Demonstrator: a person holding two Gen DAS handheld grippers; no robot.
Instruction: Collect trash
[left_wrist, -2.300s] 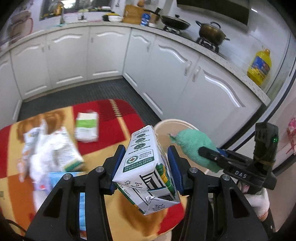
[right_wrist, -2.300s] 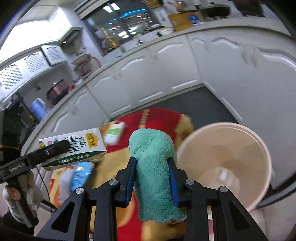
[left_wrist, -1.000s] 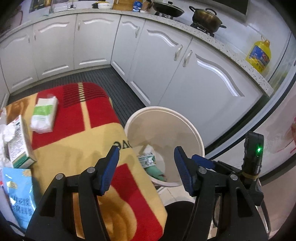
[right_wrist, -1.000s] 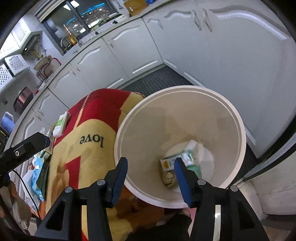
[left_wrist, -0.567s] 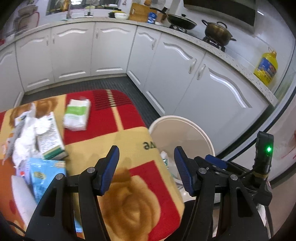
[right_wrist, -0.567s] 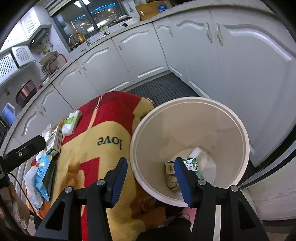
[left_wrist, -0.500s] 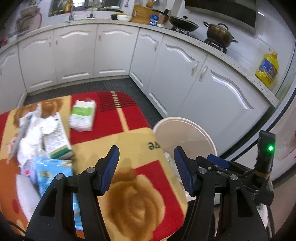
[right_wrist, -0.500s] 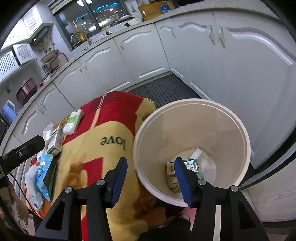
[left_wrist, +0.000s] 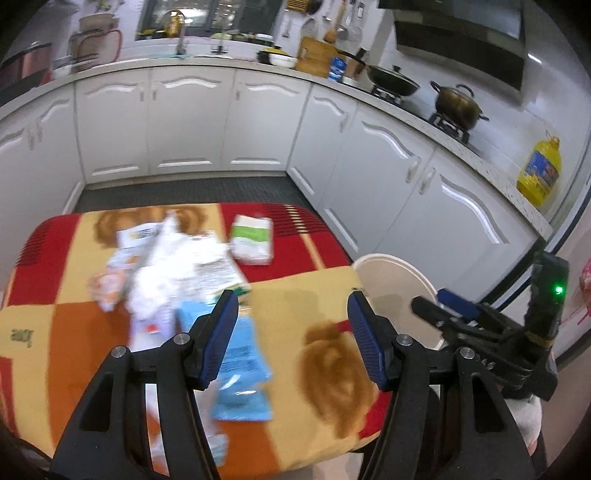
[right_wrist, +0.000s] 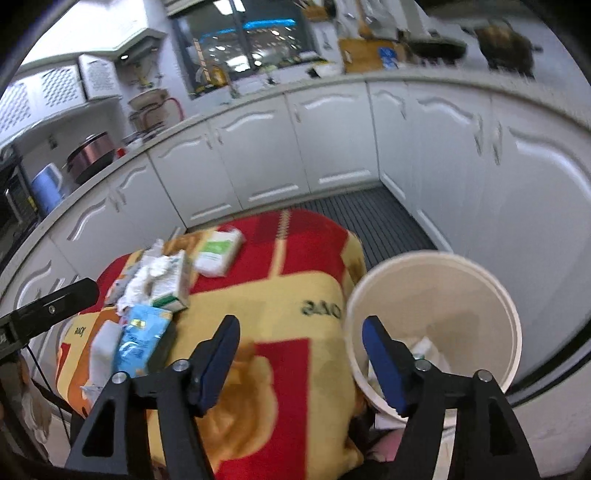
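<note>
Trash lies on a table under a red and yellow cloth: a blue packet, crumpled white paper, a milk carton and a white and green tissue pack. A cream bin stands at the table's right end with some trash at its bottom. My left gripper hangs open and empty over the cloth, right of the blue packet. My right gripper is empty, its jaws opening, above the table edge beside the bin.
White kitchen cabinets run along the back and right, with a dark ribbed floor mat in front. A pot, a wok and a yellow oil bottle stand on the counter. My right gripper shows at the left wrist view's right edge.
Both grippers drew back and up from over the bin toward the table, so the trash pile came into view. The right jaws now stand wider apart. The left jaws kept their width.
</note>
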